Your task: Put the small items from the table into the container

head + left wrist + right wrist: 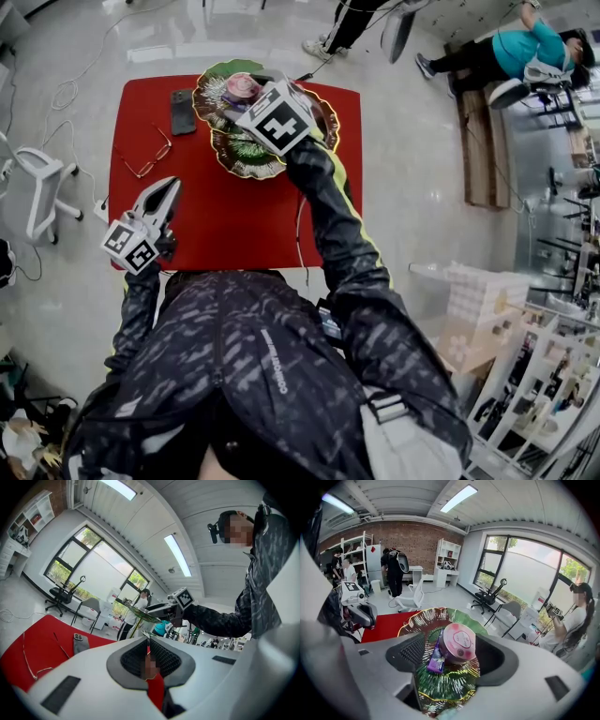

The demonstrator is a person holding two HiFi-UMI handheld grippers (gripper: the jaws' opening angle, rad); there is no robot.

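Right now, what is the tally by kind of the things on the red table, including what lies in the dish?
Dish: 1
Pink tin: 1
Purple packet: 1
Phone: 1
Eyeglasses: 1
Total: 5

The table (pixel 234 216) is red, the dish (pixel 445 681) streaked green and gold, the tub (pixel 458 643) pink, the packet (pixel 436 659) purple.

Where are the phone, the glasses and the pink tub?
phone (pixel 183 111), head view, middle of its back.
glasses (pixel 155 161), head view, on the frame.
pink tub (pixel 458 642), right gripper view, centre of its lid.
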